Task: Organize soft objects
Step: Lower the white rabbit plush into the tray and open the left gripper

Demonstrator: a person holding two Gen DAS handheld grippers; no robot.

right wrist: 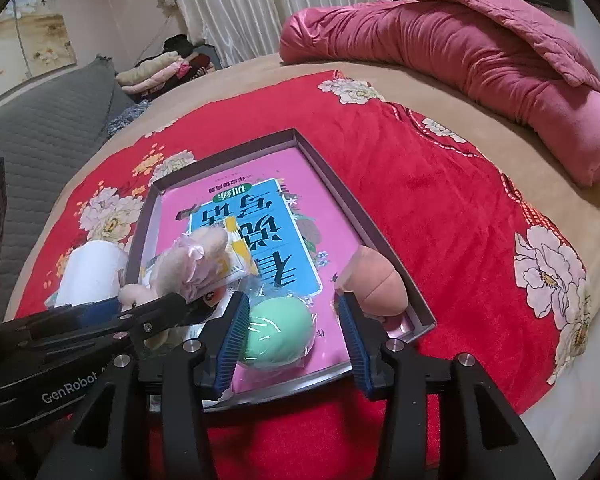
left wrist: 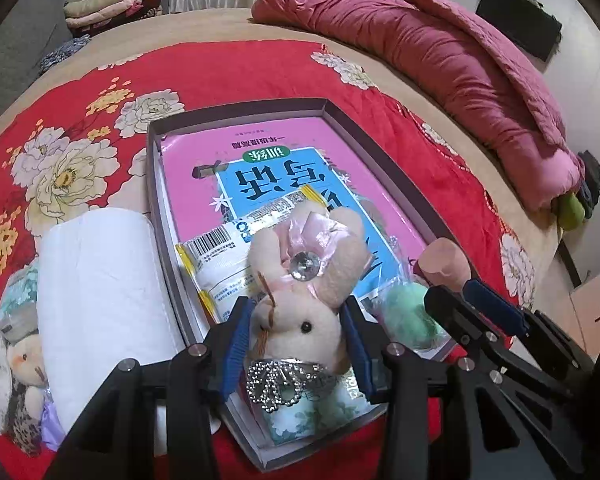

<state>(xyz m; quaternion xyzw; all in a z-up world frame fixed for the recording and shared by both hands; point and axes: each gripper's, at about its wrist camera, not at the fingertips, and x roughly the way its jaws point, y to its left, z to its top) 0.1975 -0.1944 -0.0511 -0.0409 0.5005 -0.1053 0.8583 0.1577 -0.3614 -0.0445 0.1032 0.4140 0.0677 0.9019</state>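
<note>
Left wrist view shows the left gripper [left wrist: 298, 320] with jaws clamped on the plush bunny [left wrist: 304, 280] over the shallow box [left wrist: 236, 110], so I'd lower it flat before letting go, while the right gripper [right wrist: 292, 332] stands with jaws apart around the green ball [right wrist: 278, 330].

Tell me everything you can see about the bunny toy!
The bunny toy is a small plush of pale pinkish-beige fuzzy fabric with a black bead eye, long ears, a shiny pink ribbon and a big clear gem on it. A sparkly beaded heart charm hangs by it. It sits between the blue pads of the left claw, over the near end of the box, above a white snack packet. Whether the pads press it is unclear.
</note>
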